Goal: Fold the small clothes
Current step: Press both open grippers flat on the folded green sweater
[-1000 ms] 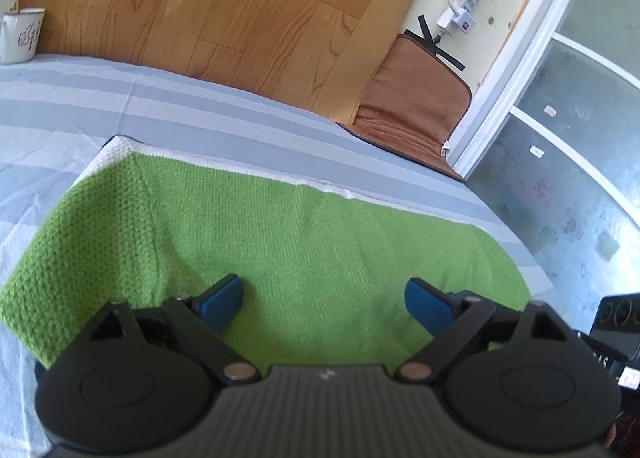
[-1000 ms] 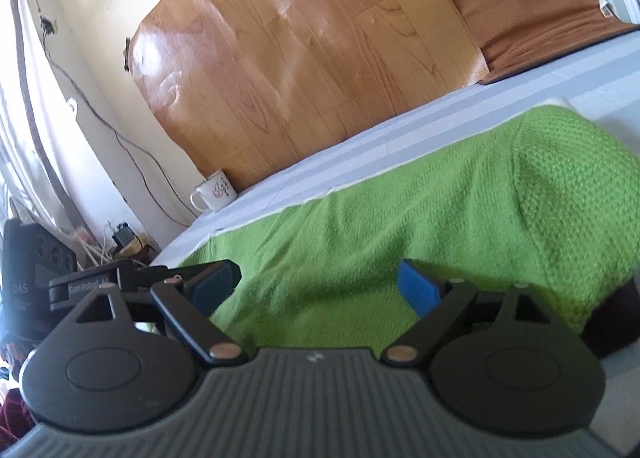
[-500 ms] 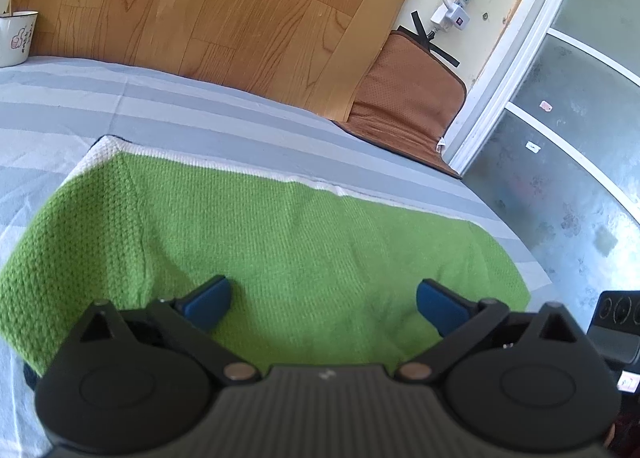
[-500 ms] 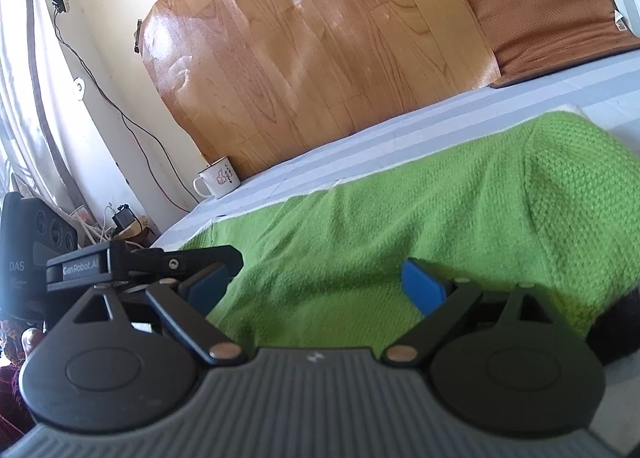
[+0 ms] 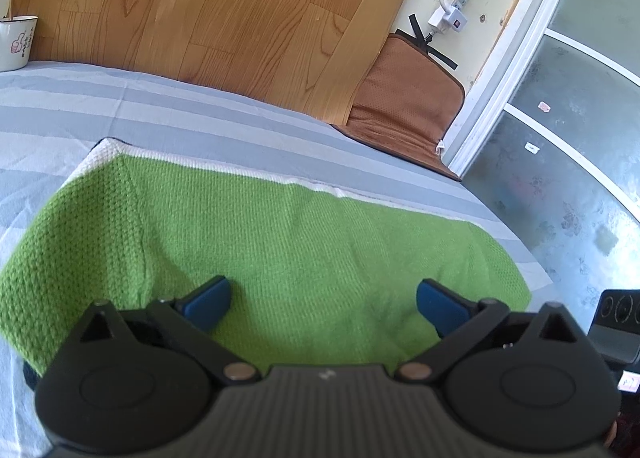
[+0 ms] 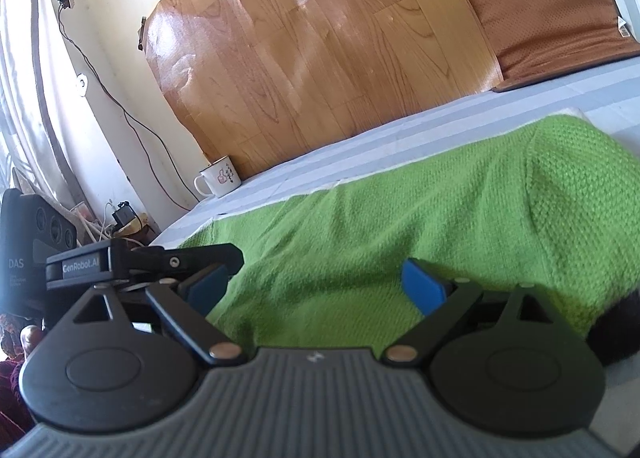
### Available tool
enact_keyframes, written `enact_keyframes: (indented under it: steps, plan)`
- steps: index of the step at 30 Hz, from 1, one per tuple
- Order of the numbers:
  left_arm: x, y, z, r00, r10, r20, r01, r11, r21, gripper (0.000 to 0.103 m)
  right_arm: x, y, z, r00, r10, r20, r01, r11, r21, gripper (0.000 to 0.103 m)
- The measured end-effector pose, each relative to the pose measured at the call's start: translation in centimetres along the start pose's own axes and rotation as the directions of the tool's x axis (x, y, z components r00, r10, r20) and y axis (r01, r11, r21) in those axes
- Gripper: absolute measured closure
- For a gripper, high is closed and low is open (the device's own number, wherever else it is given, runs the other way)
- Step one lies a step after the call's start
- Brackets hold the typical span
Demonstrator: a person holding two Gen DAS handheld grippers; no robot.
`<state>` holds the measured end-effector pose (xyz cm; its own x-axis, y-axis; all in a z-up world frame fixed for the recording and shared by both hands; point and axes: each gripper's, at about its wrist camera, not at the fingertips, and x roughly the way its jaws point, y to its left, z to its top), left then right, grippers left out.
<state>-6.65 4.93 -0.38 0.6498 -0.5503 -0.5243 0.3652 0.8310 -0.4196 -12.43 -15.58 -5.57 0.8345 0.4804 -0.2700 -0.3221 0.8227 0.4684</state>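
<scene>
A green knit garment (image 5: pixel 280 242) with a white band along its far edge lies folded on the grey striped sheet (image 5: pixel 168 114). It also shows in the right wrist view (image 6: pixel 420 218). My left gripper (image 5: pixel 322 304) is open and empty, just above the garment's near edge. My right gripper (image 6: pixel 314 286) is open and empty, over the garment's near part. The left gripper's black body (image 6: pixel 140 258) shows at the left of the right wrist view. A dark patch (image 6: pixel 616 326) shows under the garment at the right.
A white mug (image 6: pixel 218 178) stands at the sheet's far corner, also in the left wrist view (image 5: pixel 16 42). A wood-pattern board (image 5: pixel 200 10) and a brown cushion (image 5: pixel 404 114) lean on the wall. A black speaker (image 6: pixel 28 242) and cables are at left.
Both grippers have drawn back slightly from the garment and stayed open. The garment has not moved.
</scene>
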Motion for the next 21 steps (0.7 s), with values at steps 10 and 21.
enact_keyframes:
  steps: [10, 21]
  plan:
    - [-0.02, 0.07, -0.02, 1.000, 0.000, 0.002, 0.000, 1.000, -0.001, 0.000, 0.01, 0.19, -0.03, 1.000, -0.003, 0.001, 0.003, 1.000, -0.004, 0.007]
    - [-0.02, 0.12, -0.06, 1.000, -0.001, 0.001, 0.001, 1.000, 0.000, 0.001, 0.01, 0.19, -0.05, 1.000, -0.003, 0.002, 0.003, 1.000, -0.004, 0.007]
